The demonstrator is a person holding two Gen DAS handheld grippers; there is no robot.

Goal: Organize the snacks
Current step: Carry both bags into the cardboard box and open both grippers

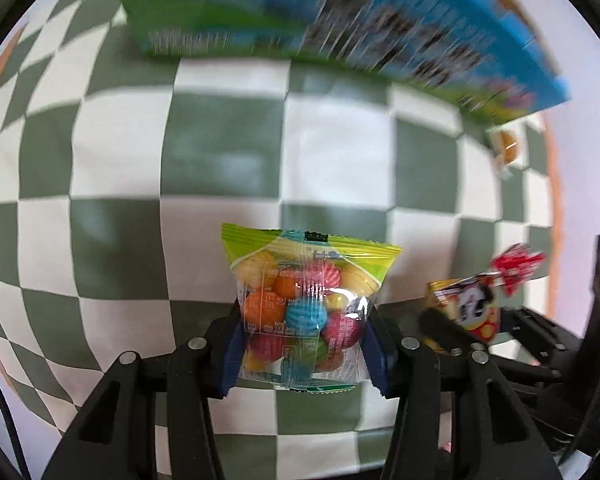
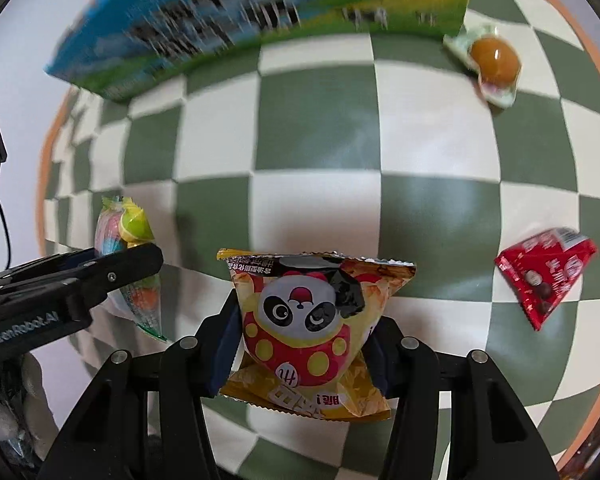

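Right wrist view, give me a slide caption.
Right gripper shut on a panda snack bag above the checkered cloth.

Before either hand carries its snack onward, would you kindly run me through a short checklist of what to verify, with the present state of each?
1. Left claw shut on the clear packet of coloured candy balls: ok.
2. Right claw shut on the yellow panda-print snack bag: ok.
3. Both packets lifted clear of the green-and-white checked cloth: cannot tell.
4. The two claws apart, not touching: ok.
5. Blue and green printed box behind, opening visible for dropping in: cannot tell.
6. Red triangular packet and wrapped orange jelly cup lying out of the way: ok.
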